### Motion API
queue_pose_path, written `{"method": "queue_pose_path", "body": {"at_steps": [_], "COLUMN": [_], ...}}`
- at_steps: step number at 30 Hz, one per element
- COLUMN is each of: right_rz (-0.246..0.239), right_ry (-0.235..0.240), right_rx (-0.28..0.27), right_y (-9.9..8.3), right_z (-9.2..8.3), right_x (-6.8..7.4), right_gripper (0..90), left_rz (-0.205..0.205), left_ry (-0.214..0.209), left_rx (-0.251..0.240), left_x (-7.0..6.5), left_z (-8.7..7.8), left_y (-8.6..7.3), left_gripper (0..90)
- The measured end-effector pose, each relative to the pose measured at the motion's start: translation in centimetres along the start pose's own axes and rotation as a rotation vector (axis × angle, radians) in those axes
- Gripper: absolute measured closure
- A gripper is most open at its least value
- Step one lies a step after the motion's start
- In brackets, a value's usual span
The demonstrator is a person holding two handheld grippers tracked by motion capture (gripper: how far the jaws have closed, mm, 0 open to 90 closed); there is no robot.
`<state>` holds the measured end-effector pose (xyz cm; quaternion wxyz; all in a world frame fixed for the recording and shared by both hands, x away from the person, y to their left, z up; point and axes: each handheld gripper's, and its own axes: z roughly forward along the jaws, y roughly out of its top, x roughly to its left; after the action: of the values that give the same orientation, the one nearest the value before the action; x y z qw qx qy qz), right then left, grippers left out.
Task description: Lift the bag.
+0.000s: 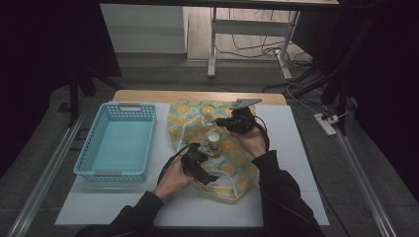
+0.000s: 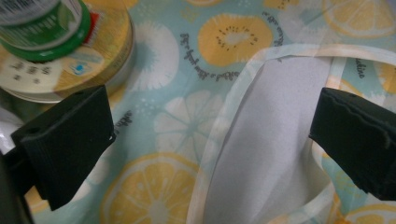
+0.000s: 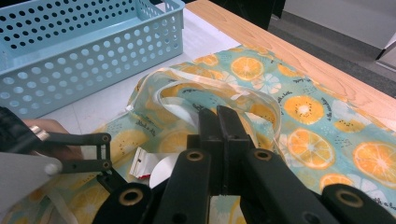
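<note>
Centre of high view: printed cloth bag (image 1: 217,148) spread flat on white mat (image 1: 296,163), lower part bulging over contents. Prob. laid flat so mouth can be worked from both sides.

R gripper (image 1: 228,123), above centre: jaws fully closed, pressed together over bag's upper part. In right gripper view, jaws meet at pale looped handle (image 3: 187,91); looks like pinch on fabric there, but cloth between pads not visible — can't tell if held. Likely anchoring/lifting one edge.

L gripper (image 1: 205,174), lower centre: jaws wide apart, nothing between them but cloth below. In left gripper view, pads (image 2: 65,140) straddle pale strap (image 2: 224,140) and grey lining, not touching. Prob. lining up for grab on opposite edge.

Small jar (image 1: 213,140) w/ pale lid between the grippers, upright on bag. Upper left of left gripper view: green-rimmed container on round tin (image 2: 100,58), glossy label.

Bag: thin, soft, creased; teal w/ orange citrus slices. Basket (image 1: 118,143), left: rigid blue plastic, perforated walls, rectangular.
</note>
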<state>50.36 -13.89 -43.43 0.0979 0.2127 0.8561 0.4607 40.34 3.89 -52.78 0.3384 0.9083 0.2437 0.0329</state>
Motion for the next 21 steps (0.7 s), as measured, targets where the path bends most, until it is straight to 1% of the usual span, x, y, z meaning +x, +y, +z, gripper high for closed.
{"method": "queue_pose_path", "body": {"at_steps": [4,6,7,9,11,13,17,20,21], "right_rz": [0.0,0.002,0.004,0.006,0.008,0.012,0.015,0.014,0.014], "right_ry": [0.001,0.0,0.001,0.002,0.003,0.006,0.006,0.006,0.006], "right_rx": [0.0,0.001,0.0,0.0,0.004,0.003,0.005,0.006,0.007], "right_y": [0.0,0.0,0.0,-0.1,-0.1,-0.2,-0.2,-0.2,-0.2], "right_z": [0.0,0.0,0.0,0.1,0.1,0.1,0.0,0.0,0.0], "right_x": [0.0,0.0,-0.1,-0.1,-0.2,-0.3,-0.3,-0.3,-0.3], "right_gripper": [90.0,90.0,90.0,90.0,90.0,90.0,90.0,90.0,90.0], "left_rz": [-0.003,-0.001,0.008,0.033,0.037,0.042,0.034,0.034,0.03], "left_ry": [0.015,0.022,0.032,0.059,0.057,0.054,0.054,0.049,0.049], "left_rx": [0.016,0.025,0.024,0.031,0.029,0.025,0.031,0.029,0.027], "left_x": [0.1,0.2,0.1,0.0,0.1,0.2,0.5,0.5,0.6], "left_z": [0.5,0.7,0.6,0.5,0.4,0.1,-0.3,-0.4,-0.5], "left_y": [-0.2,-0.3,-0.4,-0.4,-0.5,-0.5,-0.5,-0.5,-0.5], "left_gripper": [1.3,3.5,3.9,8.7,12.8,21.7,40.4,56.3,59.2]}}
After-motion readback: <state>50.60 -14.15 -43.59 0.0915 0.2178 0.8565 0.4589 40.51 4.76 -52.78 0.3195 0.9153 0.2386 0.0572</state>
